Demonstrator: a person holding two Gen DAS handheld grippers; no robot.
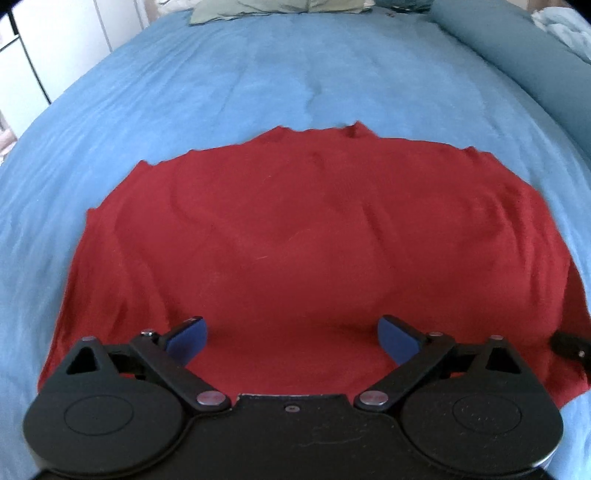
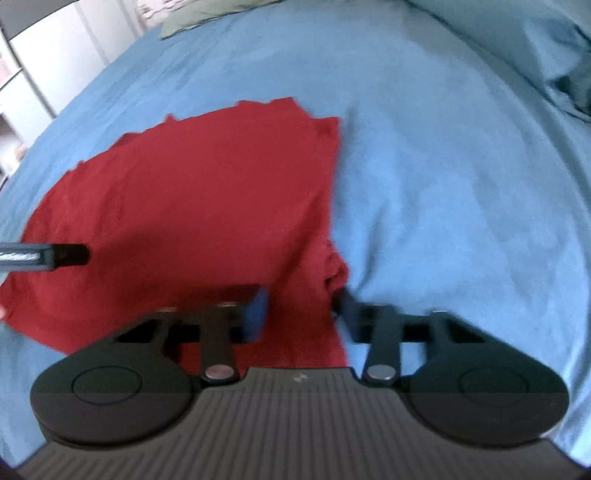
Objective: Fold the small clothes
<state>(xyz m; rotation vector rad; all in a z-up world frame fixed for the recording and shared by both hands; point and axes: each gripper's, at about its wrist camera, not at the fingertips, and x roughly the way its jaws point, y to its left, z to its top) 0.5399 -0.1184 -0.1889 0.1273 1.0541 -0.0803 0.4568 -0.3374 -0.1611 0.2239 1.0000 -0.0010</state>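
A small red garment lies spread flat on a blue bedsheet. My left gripper is open and empty, its blue-padded fingers just over the garment's near edge. In the right wrist view the red garment fills the left half. My right gripper is open, its jaws astride the garment's bunched right edge, with cloth between them. The left gripper's finger pokes in from the left in the right wrist view. The right gripper's tip shows at the left wrist view's right edge.
A green pillow or cloth lies at the far end of the bed. A rolled teal duvet runs along the right side. White cupboards stand beyond the bed's left edge. The bedsheet stretches right of the garment.
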